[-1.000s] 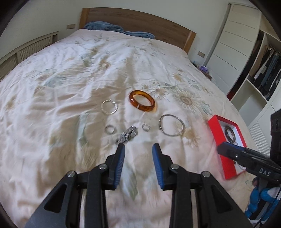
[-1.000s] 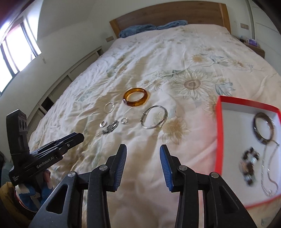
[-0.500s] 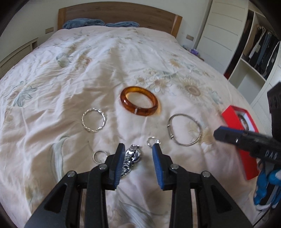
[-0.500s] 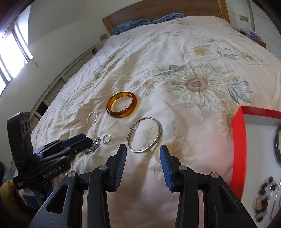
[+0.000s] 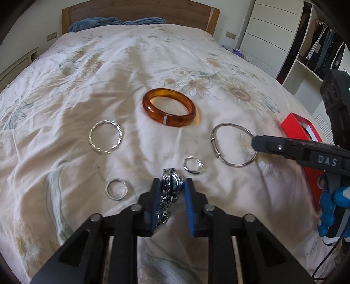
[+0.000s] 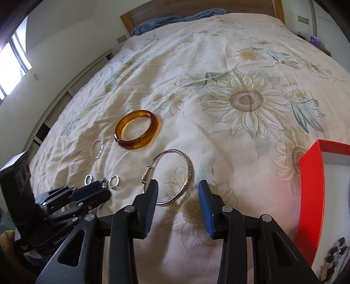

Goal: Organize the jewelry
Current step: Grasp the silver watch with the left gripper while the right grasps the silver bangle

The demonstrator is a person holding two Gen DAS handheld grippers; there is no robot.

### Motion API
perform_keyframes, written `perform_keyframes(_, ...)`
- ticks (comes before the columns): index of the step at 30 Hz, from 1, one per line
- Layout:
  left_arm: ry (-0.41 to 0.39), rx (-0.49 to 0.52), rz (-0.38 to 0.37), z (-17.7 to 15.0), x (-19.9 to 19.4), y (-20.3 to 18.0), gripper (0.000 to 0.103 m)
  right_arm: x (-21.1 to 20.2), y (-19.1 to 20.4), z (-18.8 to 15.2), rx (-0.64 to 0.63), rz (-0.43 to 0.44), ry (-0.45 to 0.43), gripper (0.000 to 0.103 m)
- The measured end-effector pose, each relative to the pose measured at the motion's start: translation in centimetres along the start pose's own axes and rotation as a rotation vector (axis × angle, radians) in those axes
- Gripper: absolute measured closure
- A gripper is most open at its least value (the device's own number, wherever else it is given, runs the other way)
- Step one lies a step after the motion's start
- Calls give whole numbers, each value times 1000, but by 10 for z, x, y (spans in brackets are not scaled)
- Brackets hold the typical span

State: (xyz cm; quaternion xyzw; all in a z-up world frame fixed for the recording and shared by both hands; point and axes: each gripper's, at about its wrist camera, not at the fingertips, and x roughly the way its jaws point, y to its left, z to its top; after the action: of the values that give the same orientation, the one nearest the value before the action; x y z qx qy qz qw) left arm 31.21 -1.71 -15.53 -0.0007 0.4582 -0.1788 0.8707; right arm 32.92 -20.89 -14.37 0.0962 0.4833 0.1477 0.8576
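Jewelry lies on a floral bedspread. My left gripper point(image 5: 171, 189) is open with its jaws on either side of a silver watch point(image 5: 170, 185). Near it lie a plain ring point(image 5: 116, 188), a stone ring point(image 5: 193, 165), a twisted silver bangle point(image 5: 105, 136), an amber bangle point(image 5: 168, 107) and a thin silver bangle point(image 5: 233, 144). My right gripper point(image 6: 177, 193) is open, its jaws around the near edge of the thin silver bangle point(image 6: 172, 174). The amber bangle point(image 6: 137, 129) lies beyond. A red jewelry box point(image 6: 311, 196) stands at the right.
The red box point(image 5: 306, 135) holds several dark pieces at its near corner point(image 6: 334, 260). A wooden headboard point(image 5: 140, 11) with blue cloth is at the far end. A wardrobe and open shelves point(image 5: 306, 50) stand on the right. The left gripper shows in the right wrist view point(image 6: 87, 194).
Both grippers moved forward and down toward the bed. The left now straddles the watch; the right now straddles the thin silver bangle's near edge. Both stay open.
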Motion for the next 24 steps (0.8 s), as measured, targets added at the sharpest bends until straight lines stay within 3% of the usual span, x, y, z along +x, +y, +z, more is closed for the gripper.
perform_keyframes(6, 25, -27, -16, 1, 6, 3, 85, 11, -3, 6, 8, -20, 21, 79)
perform_keyframes(11, 48, -56, -21, 2, 11, 6, 85, 25, -1, 9, 8, -12, 59, 80)
perform_keyframes(15, 37, -52, -13, 2, 11, 6, 86, 33, 1, 10, -9, -26, 72, 92)
perform_keyframes(18, 22, -35, 10, 2, 7, 1, 88, 29, 3, 10, -19, -30, 63, 96)
perform_keyframes(24, 9, -95, -9, 0, -10, 1, 89, 5, 10, 5, -48, -27, 26, 97)
